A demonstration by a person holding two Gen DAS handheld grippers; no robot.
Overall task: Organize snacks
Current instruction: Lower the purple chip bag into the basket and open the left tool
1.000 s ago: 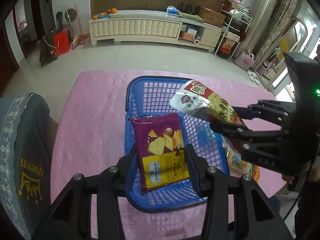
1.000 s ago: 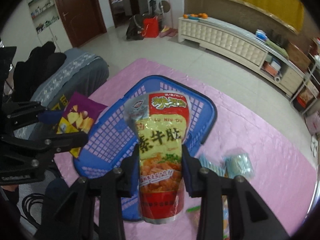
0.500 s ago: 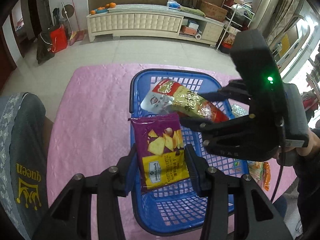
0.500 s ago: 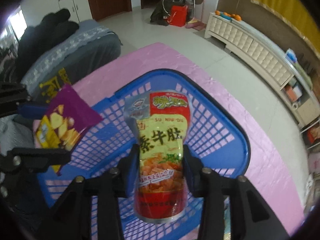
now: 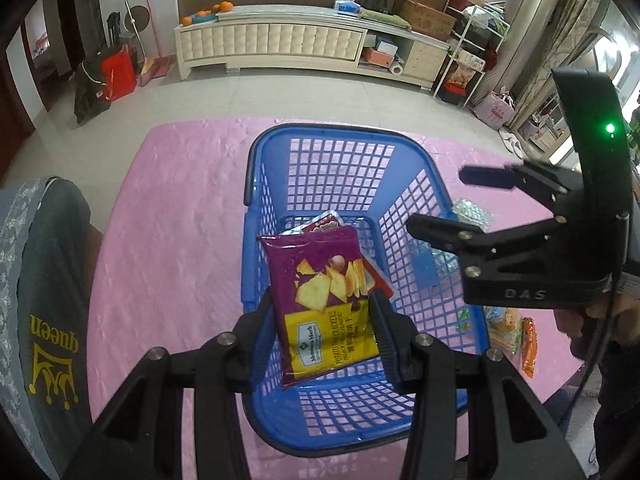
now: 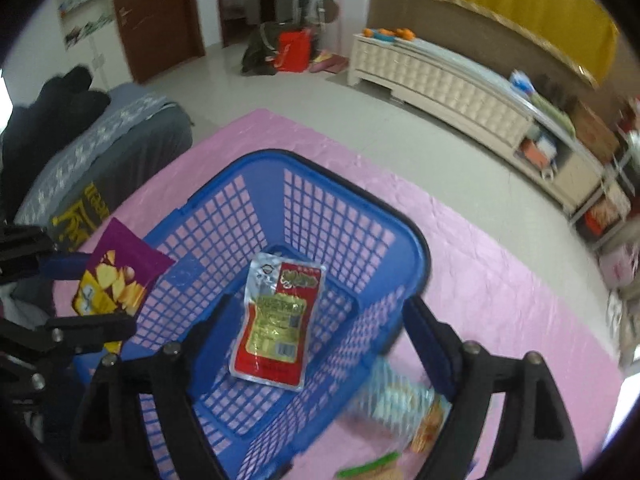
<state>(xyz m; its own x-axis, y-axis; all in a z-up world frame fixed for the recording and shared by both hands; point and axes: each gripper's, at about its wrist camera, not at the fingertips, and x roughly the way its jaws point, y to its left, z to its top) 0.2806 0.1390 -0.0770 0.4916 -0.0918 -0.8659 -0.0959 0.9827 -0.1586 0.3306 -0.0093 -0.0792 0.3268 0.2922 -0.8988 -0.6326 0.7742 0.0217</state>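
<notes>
We are mid-loading: on the crinkled pink tablecloth stands the blue lattice basket, the glossy red pouch flat on its floor. Our right gripper hangs over it, jaws spread, empty. Our left gripper pinches the purple cracker bag above the basket's near edge (next, we judge, lower and release).

A home living room. The landmark is a long cream sideboard against the brown back wall: oranges sit on its left end, a yellow cloth hangs on the wall above it, and a red bag stands on the pale tiled floor to its left. Wooden doors open farther left. In front of it stands a desk under a pink cover.
</notes>
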